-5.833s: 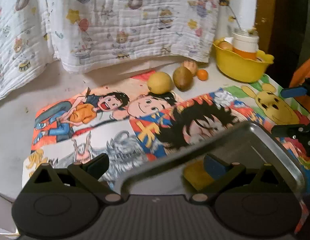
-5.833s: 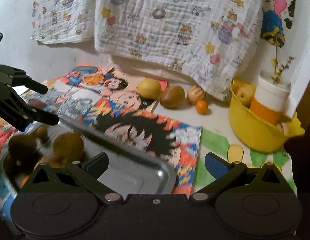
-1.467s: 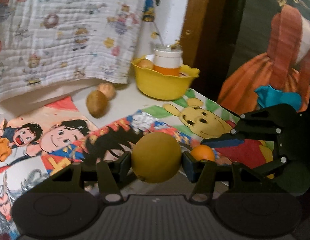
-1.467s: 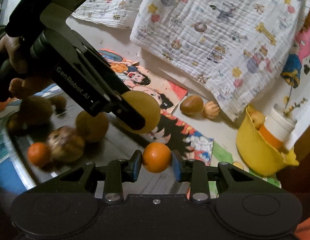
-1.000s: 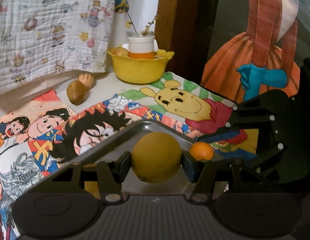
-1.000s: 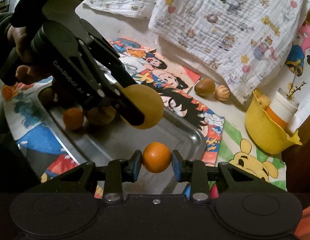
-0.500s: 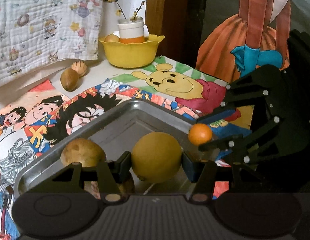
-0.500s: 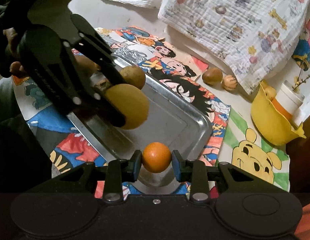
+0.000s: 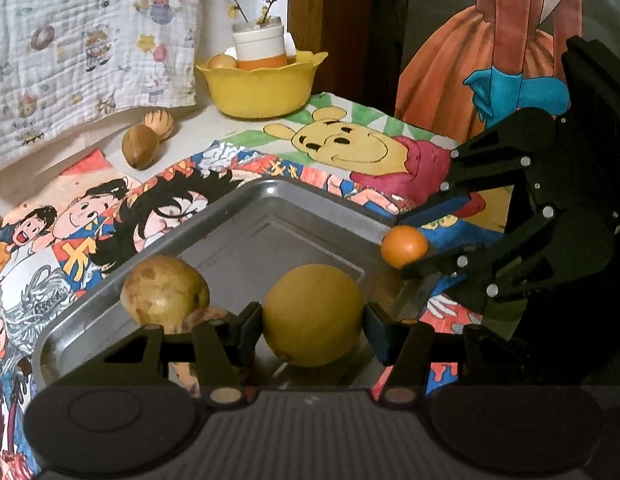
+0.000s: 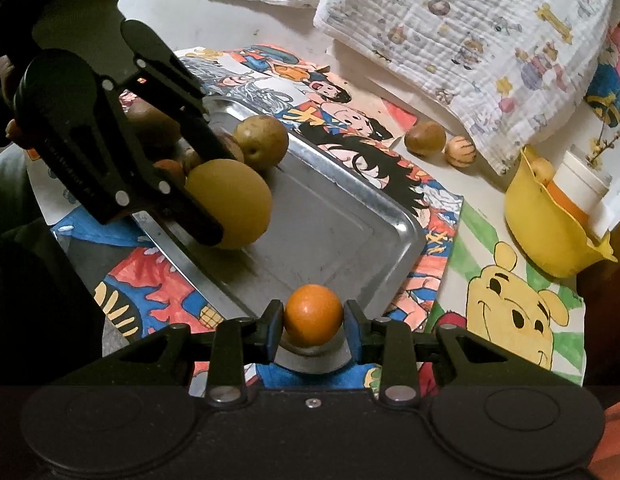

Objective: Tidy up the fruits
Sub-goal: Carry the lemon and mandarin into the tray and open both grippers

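Note:
My left gripper [image 9: 313, 330] is shut on a large yellow lemon [image 9: 313, 315], held low over the metal tray [image 9: 246, 248]; the same lemon [image 10: 230, 204] shows in the right wrist view above the tray's left side. My right gripper [image 10: 313, 326] is shut on a small orange [image 10: 313, 314] over the tray's [image 10: 342, 220] near corner; from the left wrist view that orange [image 9: 404, 246] hangs at the tray's right rim. A brown pear-like fruit [image 9: 164, 294] and other fruits lie in the tray's left part, partly hidden by my left gripper.
Two brown fruits [image 10: 425, 138] [image 10: 461, 151] lie on the table near the hanging patterned cloth [image 10: 470, 40]. A yellow bowl [image 10: 550, 224] with a cup and a fruit stands at the back right. Cartoon-print mats [image 10: 522, 312] cover the table under the tray.
Both grippers have come over the tray with their fruits. The left one has sunk toward the tray floor with the lemon; the right one has barely moved.

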### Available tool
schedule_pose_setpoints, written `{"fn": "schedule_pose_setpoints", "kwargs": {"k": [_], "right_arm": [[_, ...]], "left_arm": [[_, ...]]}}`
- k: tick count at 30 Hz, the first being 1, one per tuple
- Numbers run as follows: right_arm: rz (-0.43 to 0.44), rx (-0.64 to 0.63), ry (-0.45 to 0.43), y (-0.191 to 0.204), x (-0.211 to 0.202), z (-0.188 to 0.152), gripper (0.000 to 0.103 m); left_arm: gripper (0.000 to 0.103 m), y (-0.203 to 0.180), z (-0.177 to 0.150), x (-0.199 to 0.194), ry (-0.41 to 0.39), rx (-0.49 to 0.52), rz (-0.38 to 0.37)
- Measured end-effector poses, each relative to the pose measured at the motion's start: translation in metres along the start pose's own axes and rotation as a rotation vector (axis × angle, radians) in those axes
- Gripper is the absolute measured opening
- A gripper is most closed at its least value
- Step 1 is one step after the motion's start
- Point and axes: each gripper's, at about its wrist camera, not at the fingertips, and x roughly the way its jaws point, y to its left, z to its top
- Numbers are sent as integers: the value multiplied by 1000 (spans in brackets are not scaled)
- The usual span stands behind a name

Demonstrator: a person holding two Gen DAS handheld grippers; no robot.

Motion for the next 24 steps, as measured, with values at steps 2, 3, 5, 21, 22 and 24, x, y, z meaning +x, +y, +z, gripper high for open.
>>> {"fn": "schedule_pose_setpoints", "kwargs": {"k": [2,3,5,21,22,24], "right_arm": [[0,11,-5,-1,0,-1,35],[2,16,-5,-2,0,-1,35],[2,17,-8,-2,0,-1,35],[11,15,-12,-1,3,3,34],[12,15,-14,-1,3,3,34],[10,16,-14,-1,3,3,35]], "left_arm": [[60,0,-2,0,5,-7,1],[60,0,-3,0,3,-12,2],[60,1,-4,-1,3,-18,1],[60,3,-6,-4,2,-44,-5],[60,3,-6,-4,1,-46,-4],[61,3,-6,-3,1,-51,-2]]}}
